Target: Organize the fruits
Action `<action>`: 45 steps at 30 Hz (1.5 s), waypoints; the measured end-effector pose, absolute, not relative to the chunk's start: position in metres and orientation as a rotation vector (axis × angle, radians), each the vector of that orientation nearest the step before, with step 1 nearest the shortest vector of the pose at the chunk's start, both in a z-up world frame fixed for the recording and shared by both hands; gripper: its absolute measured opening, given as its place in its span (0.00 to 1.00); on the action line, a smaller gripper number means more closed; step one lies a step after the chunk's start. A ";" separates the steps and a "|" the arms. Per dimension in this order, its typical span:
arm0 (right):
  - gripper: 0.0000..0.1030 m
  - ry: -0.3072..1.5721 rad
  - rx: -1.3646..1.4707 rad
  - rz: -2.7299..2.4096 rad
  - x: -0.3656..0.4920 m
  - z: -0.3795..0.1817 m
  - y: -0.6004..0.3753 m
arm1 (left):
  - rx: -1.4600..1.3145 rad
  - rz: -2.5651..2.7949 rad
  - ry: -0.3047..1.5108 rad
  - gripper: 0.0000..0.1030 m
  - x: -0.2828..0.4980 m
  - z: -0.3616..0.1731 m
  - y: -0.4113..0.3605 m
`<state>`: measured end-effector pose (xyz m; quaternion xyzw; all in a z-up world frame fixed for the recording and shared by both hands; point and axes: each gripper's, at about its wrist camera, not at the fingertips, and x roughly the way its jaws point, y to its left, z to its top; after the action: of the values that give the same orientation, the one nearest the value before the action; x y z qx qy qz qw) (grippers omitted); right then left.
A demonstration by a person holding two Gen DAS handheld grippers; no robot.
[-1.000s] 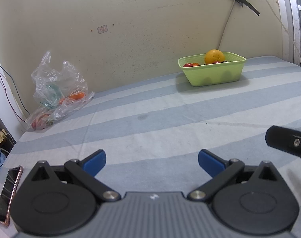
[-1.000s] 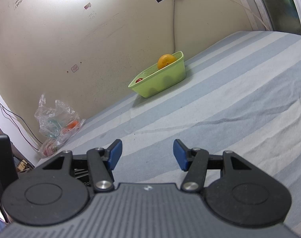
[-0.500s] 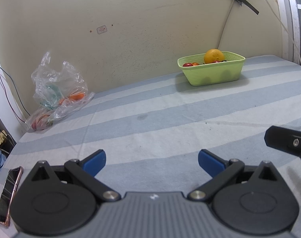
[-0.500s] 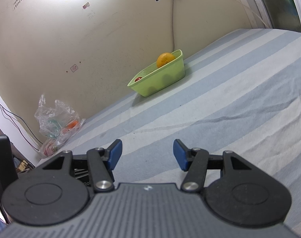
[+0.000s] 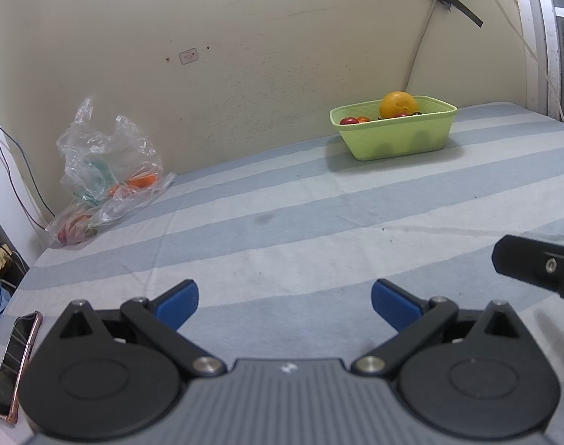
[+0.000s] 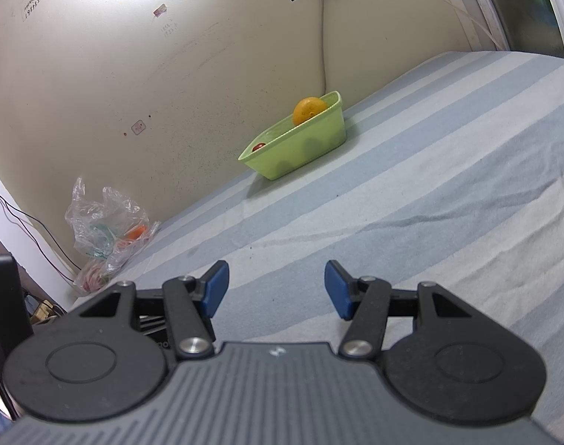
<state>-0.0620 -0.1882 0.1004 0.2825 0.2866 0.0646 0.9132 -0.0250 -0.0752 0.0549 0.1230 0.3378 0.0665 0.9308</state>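
A light green basket (image 5: 393, 141) (image 6: 300, 148) stands at the far side of the striped bed, by the wall. An orange (image 5: 398, 104) (image 6: 308, 109) and small red fruits (image 5: 348, 121) (image 6: 259, 147) lie in it. A clear plastic bag (image 5: 107, 170) (image 6: 107, 226) with orange and reddish fruit lies at the far left against the wall. My left gripper (image 5: 285, 304) is open and empty, low over the near part of the bed. My right gripper (image 6: 276, 287) is also open with nothing between its fingers; part of it (image 5: 534, 263) shows at the right edge of the left wrist view.
The bed's blue and white striped sheet (image 5: 319, 222) stretches between the grippers and the basket. A phone (image 5: 16, 363) lies at the near left edge. Cables (image 5: 11, 155) run down the wall at the left. A window frame (image 6: 486, 3) borders the far right.
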 end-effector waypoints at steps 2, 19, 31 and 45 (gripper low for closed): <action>0.58 0.591 0.583 0.133 -0.062 0.100 -0.187 | 0.251 0.137 0.691 1.00 -0.025 0.055 -0.075; 0.58 0.649 0.511 0.082 -0.061 0.098 -0.169 | 0.204 0.177 0.693 1.00 -0.017 0.061 -0.052; 0.58 0.649 0.537 0.086 -0.063 0.099 -0.172 | 0.229 0.155 0.682 1.00 -0.019 0.063 -0.057; 0.59 0.645 0.608 0.105 -0.065 0.099 -0.192 | 0.264 0.145 0.673 1.00 -0.023 0.063 -0.067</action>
<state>-0.0649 -0.1917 0.0986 0.2941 0.3117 0.0508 0.9021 -0.0230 -0.0667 0.0632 0.1292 0.3288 0.0707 0.9328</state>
